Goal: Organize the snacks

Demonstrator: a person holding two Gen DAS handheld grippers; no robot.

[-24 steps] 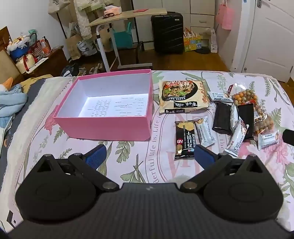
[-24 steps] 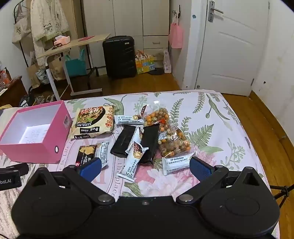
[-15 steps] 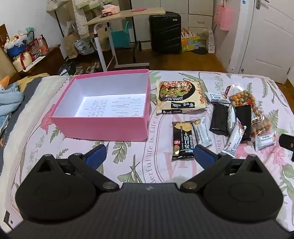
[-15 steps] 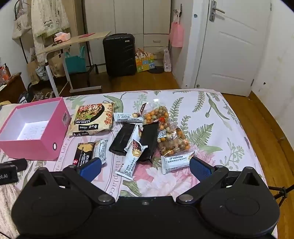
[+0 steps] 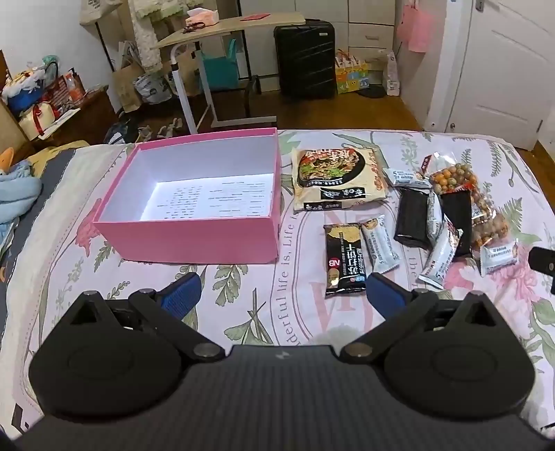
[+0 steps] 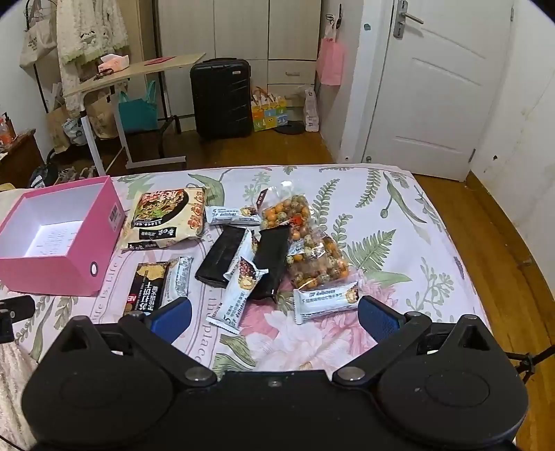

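An open pink box point(image 5: 187, 239) with a white inside sits on the bed; it also shows in the right wrist view point(image 6: 52, 274). To its right lie a noodle packet point(image 5: 336, 178), a black NB bar point(image 5: 343, 263), several white bars point(image 5: 380, 248), two black packs point(image 5: 412, 217) and clear bags of coloured nuts point(image 5: 485, 208). My left gripper point(image 5: 282, 291) is open and empty, in front of the box and the NB bar. My right gripper point(image 6: 274, 314) is open and empty, just short of a white bar point(image 6: 324, 300) and a second white bar point(image 6: 239, 295).
The bed has a floral cover point(image 6: 381, 222); its far edge meets a wooden floor point(image 6: 503, 263). Beyond stand a rolling table point(image 5: 222, 31), a black suitcase point(image 6: 222, 100) and a white door point(image 6: 440, 86). A blue cloth point(image 5: 17, 194) lies at the bed's left.
Both grippers have edged forward toward the snacks; the box and packets look larger and closer. Nothing on the bed has moved. Both stay open.
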